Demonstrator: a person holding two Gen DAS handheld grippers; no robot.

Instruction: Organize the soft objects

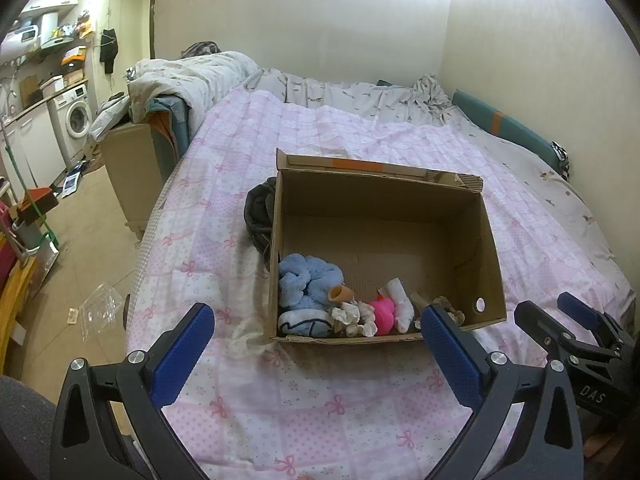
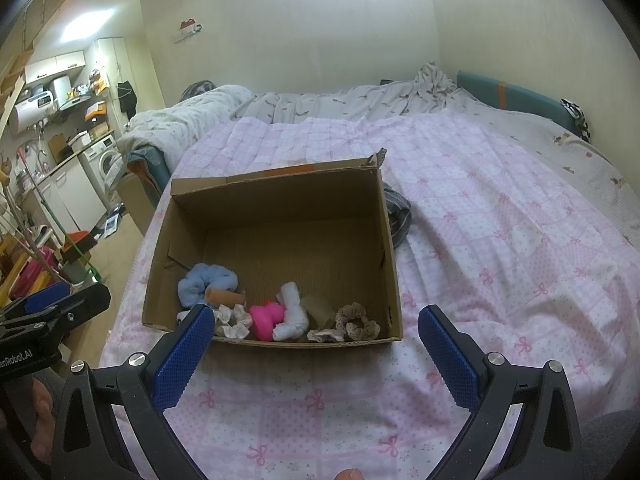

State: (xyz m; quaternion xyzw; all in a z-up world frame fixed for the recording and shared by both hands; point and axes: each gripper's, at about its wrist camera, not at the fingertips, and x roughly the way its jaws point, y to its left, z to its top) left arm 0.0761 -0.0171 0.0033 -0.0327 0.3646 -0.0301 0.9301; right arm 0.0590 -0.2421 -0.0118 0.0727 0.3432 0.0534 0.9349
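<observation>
An open cardboard box (image 1: 384, 200) (image 2: 276, 196) stands on the pink quilt. Along its near wall lie a blue fluffy cloth (image 1: 308, 278) (image 2: 206, 284), a pink toy (image 1: 383, 314) (image 2: 267, 318), a white rolled sock (image 1: 401, 304) (image 2: 294, 314), white scrunchies (image 1: 352, 318) (image 2: 234, 320) and a beige scrunchie (image 2: 356, 320). My left gripper (image 1: 316, 344) is open and empty, just in front of the box. My right gripper (image 2: 310, 344) is open and empty, also in front of the box; it shows at the right in the left wrist view (image 1: 560, 312).
A dark garment (image 1: 260, 216) (image 2: 398, 216) lies on the quilt (image 1: 320, 392) against the box's far side. A rumpled grey duvet (image 1: 208, 76) lies at the head of the bed. The floor, a washing machine (image 1: 76, 114) and clutter are to the left.
</observation>
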